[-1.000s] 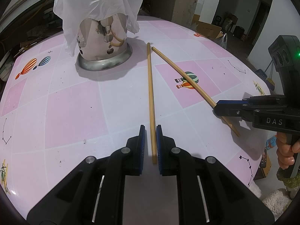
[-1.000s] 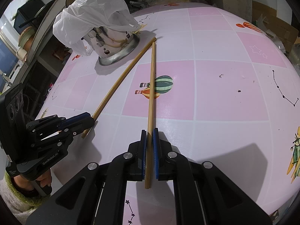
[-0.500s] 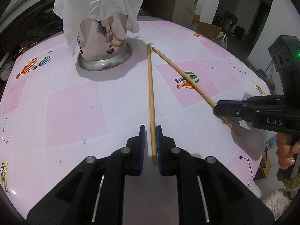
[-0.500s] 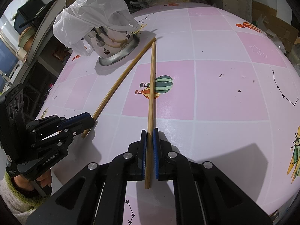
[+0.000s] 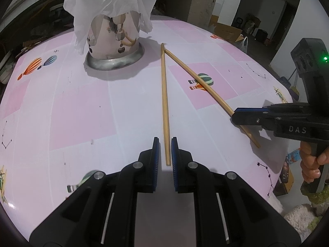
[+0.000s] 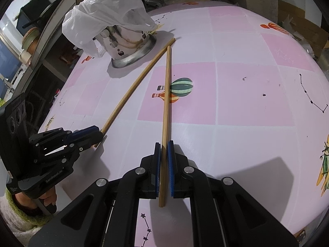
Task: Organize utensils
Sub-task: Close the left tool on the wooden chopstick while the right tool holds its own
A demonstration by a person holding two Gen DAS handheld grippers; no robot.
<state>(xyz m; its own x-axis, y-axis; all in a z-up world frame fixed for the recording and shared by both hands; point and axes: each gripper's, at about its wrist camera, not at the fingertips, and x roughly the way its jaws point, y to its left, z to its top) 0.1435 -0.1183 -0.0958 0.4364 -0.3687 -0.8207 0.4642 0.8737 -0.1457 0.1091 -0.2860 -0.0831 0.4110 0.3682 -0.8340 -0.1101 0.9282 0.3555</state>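
Two long wooden chopsticks lie on the pink tablecloth, far tips meeting near a steel utensil holder (image 5: 115, 47) (image 6: 127, 45) draped with a white plastic bag. My left gripper (image 5: 163, 144) straddles the near end of one chopstick (image 5: 165, 103), slightly open, a small gap showing beside the stick. In the right wrist view this chopstick (image 6: 131, 90) runs to the left gripper (image 6: 96, 133). My right gripper (image 6: 163, 148) is shut on the near end of the other chopstick (image 6: 166, 103), which still rests on the table. It appears in the left wrist view (image 5: 205, 86) with the right gripper (image 5: 236, 116).
The table (image 6: 246, 94) is covered with a pink and white checked cloth with balloon prints. Its edges fall away close behind both grippers. Cardboard boxes (image 5: 226, 30) stand on the floor beyond the far side. Shelves with clutter (image 6: 30, 41) are left of the holder.
My left gripper has backed off slightly along its chopstick, so less of the stick lies between its fingers. The right gripper and both chopsticks have not moved.
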